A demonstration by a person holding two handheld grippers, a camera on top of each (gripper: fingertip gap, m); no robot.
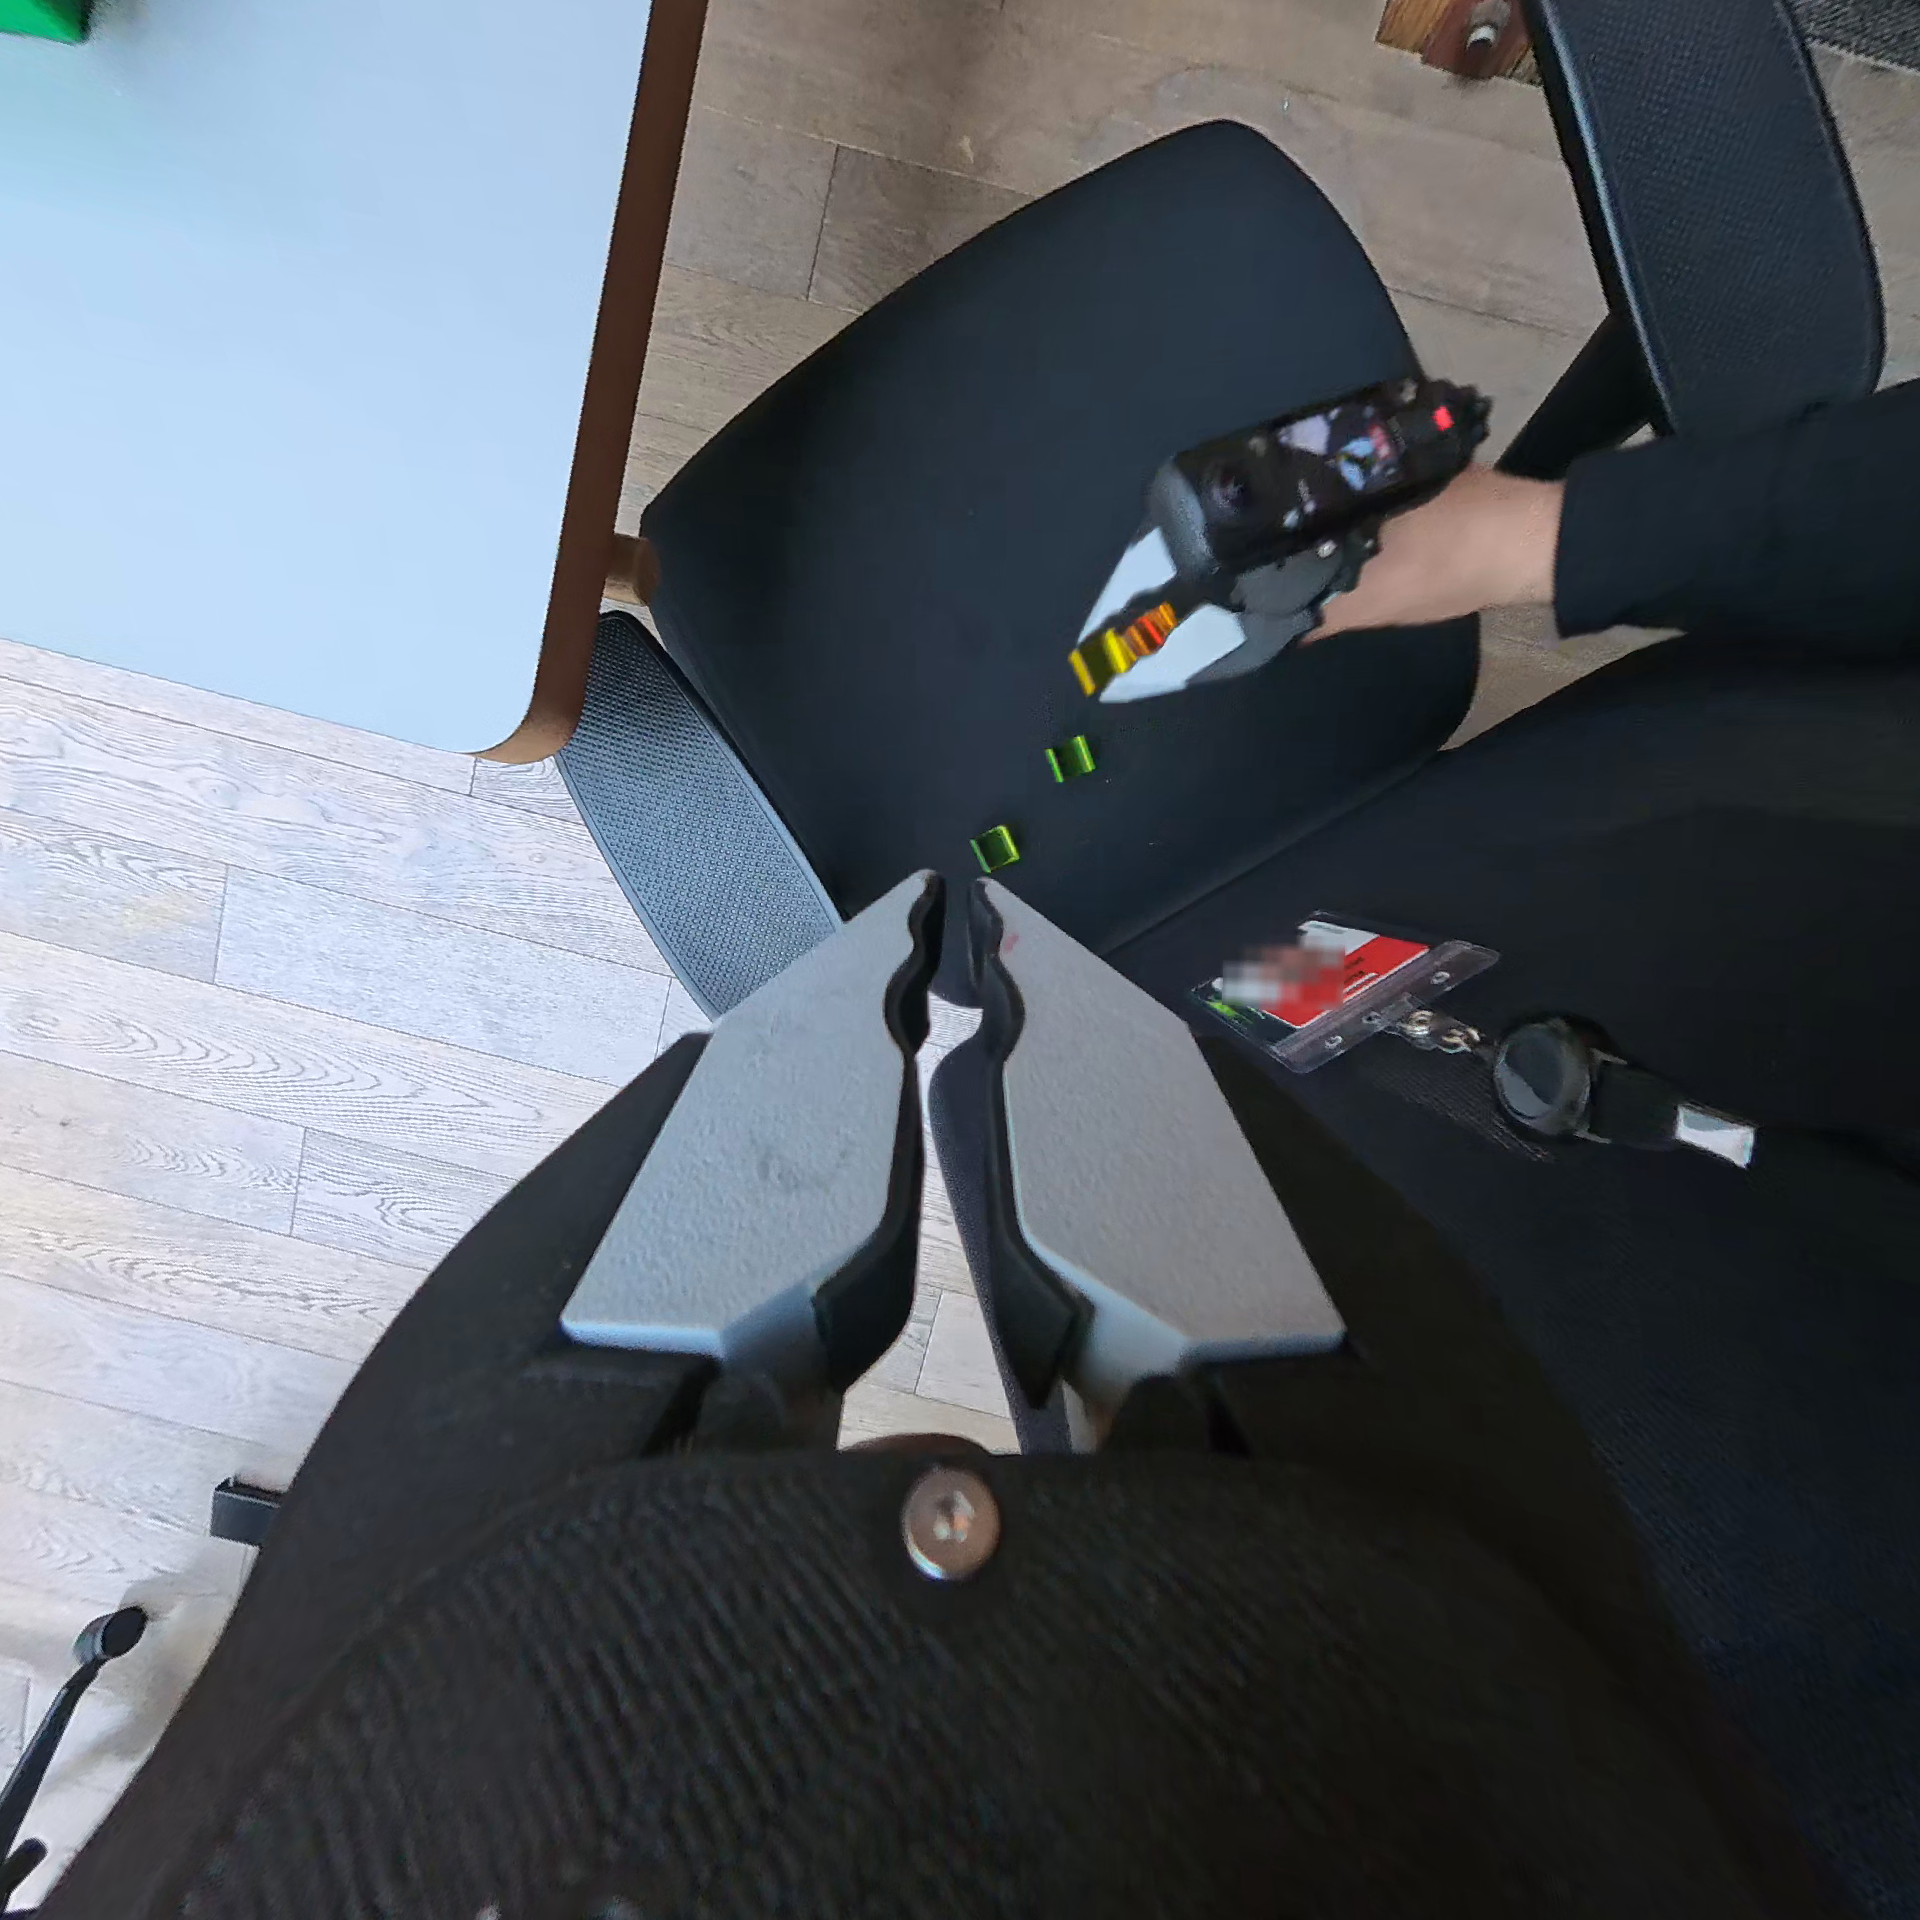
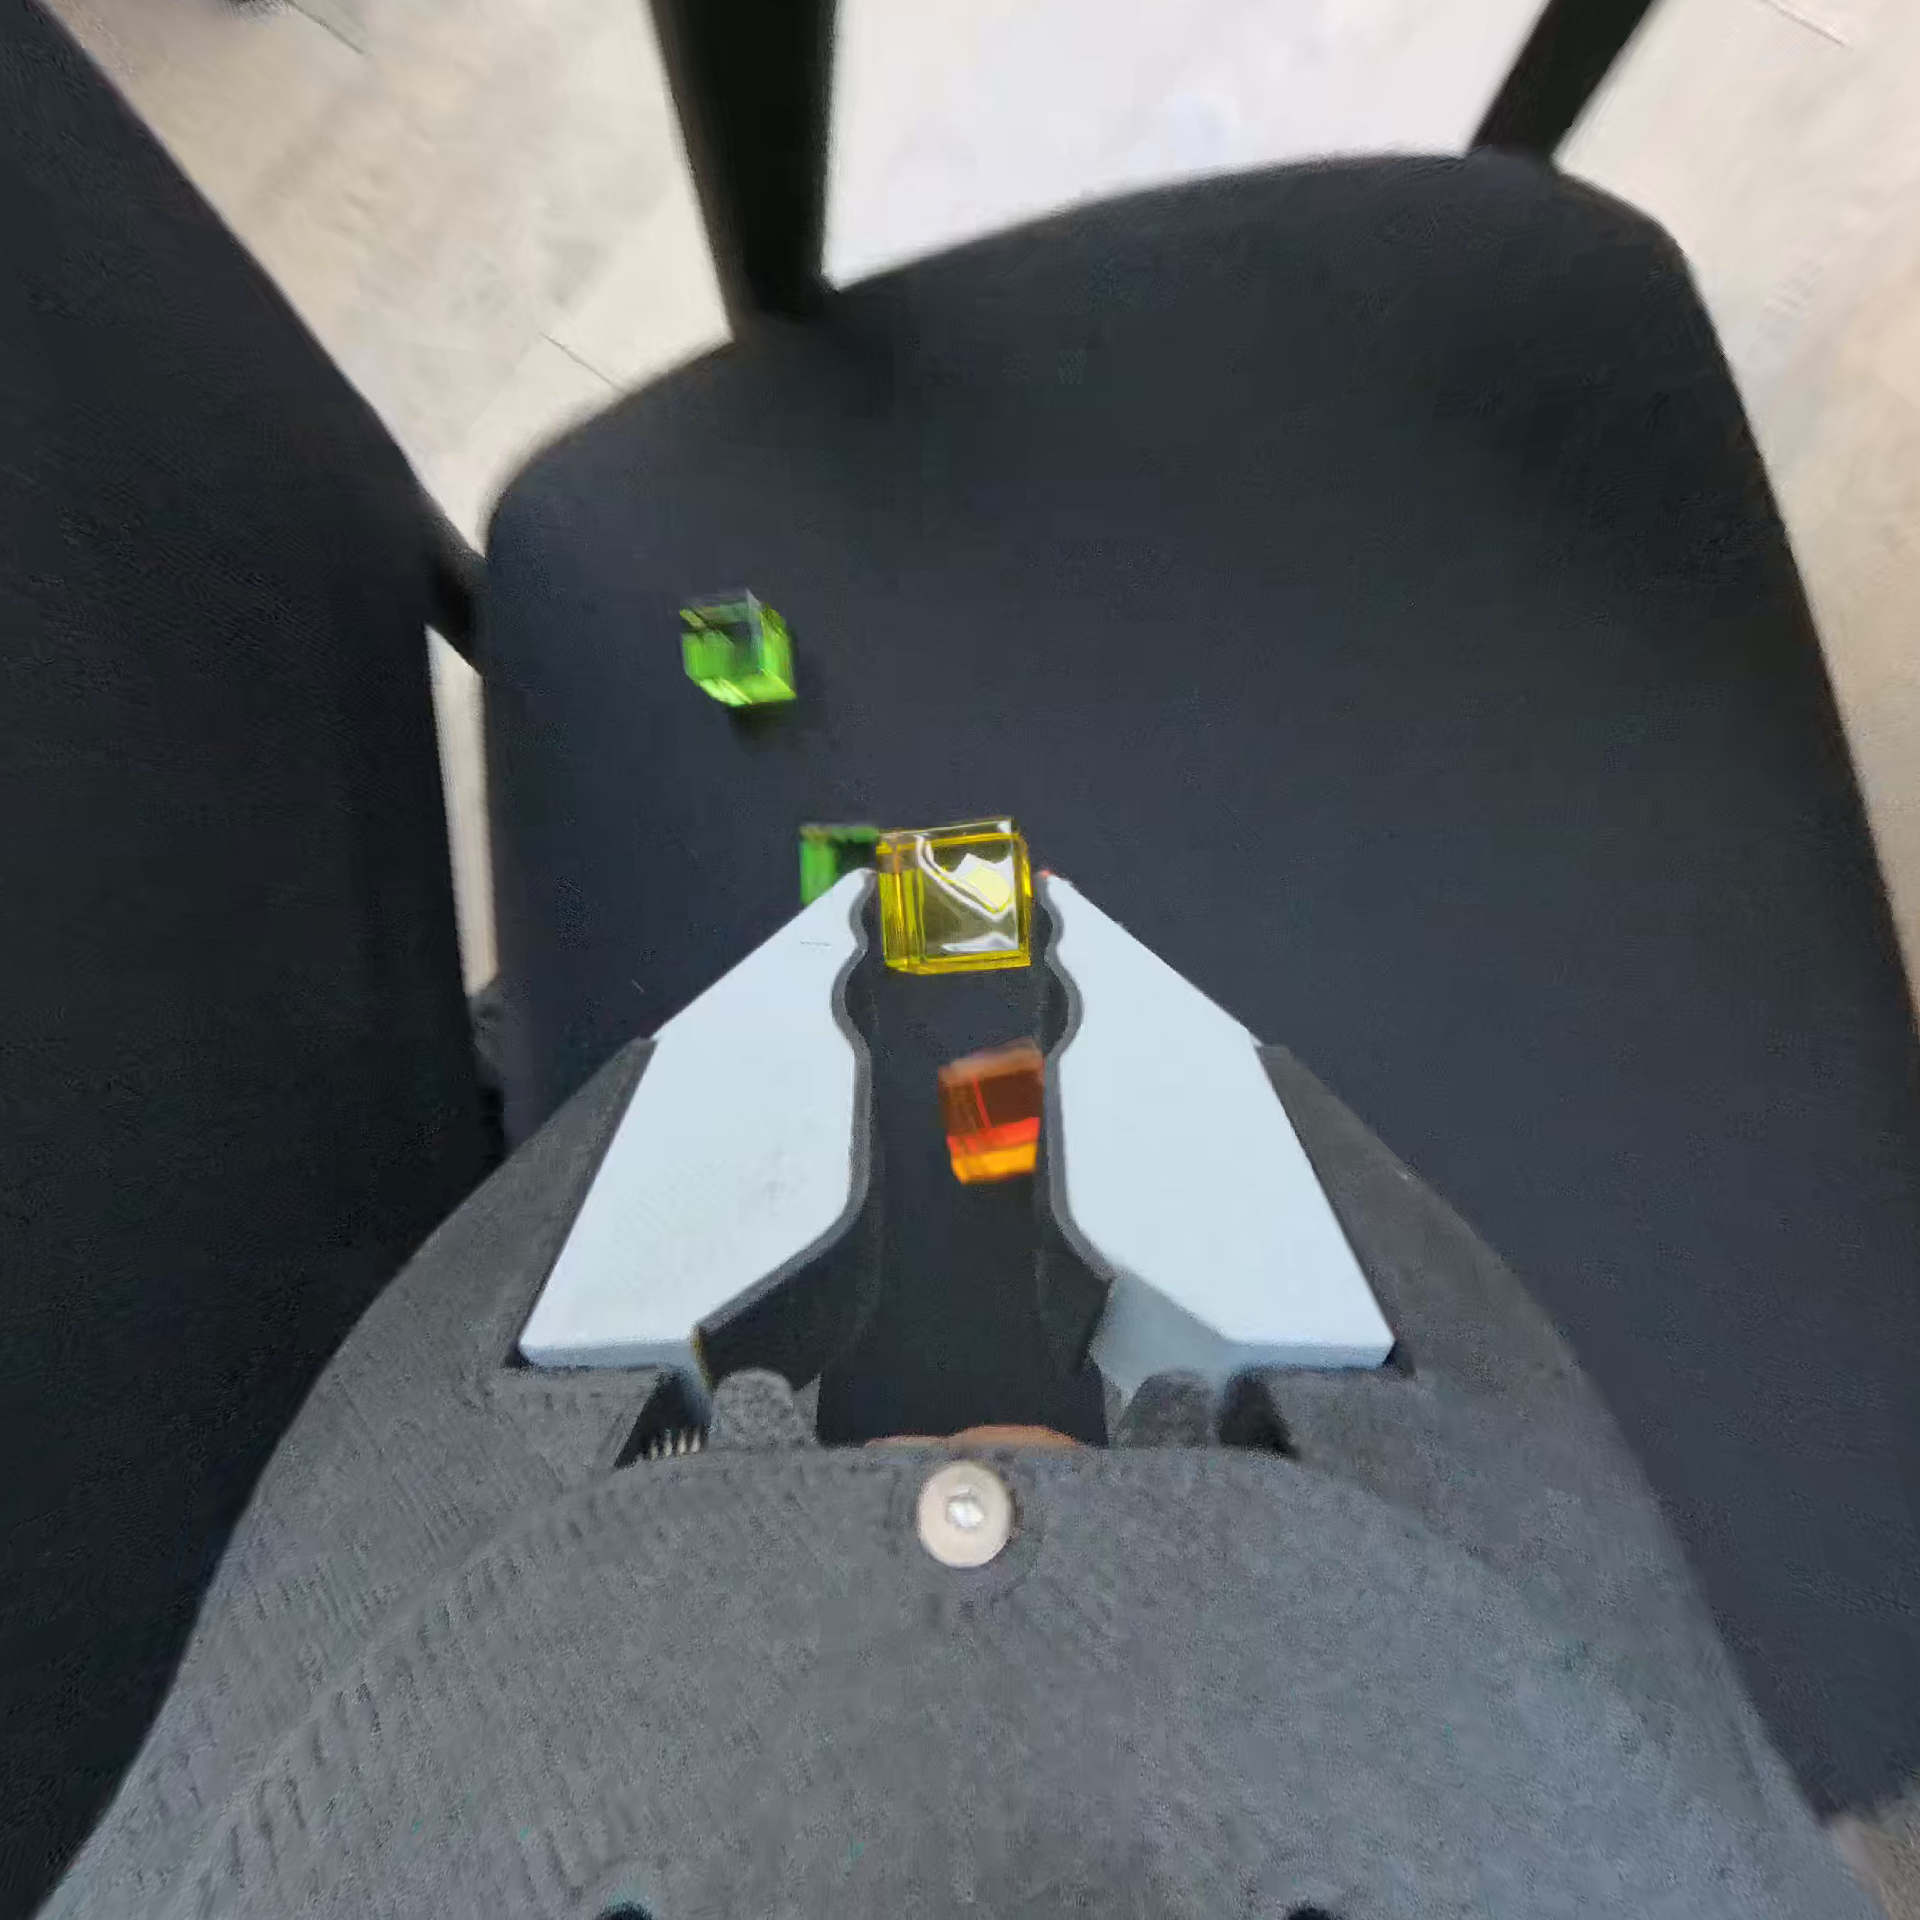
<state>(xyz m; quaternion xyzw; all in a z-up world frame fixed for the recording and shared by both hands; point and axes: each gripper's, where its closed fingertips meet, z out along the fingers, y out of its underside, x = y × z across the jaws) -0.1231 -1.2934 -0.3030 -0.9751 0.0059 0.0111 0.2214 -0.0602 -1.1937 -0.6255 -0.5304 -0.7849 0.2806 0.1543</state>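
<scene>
- The right gripper (image 2: pixel 956 894) holds a yellow cube (image 2: pixel 954 896) pinched between its fingertips; the jaws stand partly apart, closed only as far as the cube allows.
- An orange cube (image 2: pixel 989 1110) lies on the black chair seat (image 2: pixel 1351 623) below the gap between the jaws, behind the yellow one and free of both fingers.
- One green cube (image 2: pixel 831 857) sits just past the left fingertip, partly hidden by the yellow cube; another green cube (image 2: pixel 738 649) lies farther ahead and to the left.
- The left gripper (image 1: pixel 956 899) is nearly closed, a thin slit between the tips, holding nothing; the nearest green cube lies just ahead of its tips.
- Risks, as I judge them: the hold is at the very tips on a smooth, glossy cube, so a tilt or slackened squeeze could let it slip. Dropped, it could strike the orange or near green cube and scatter them across the soft seat, or off its edge.
</scene>
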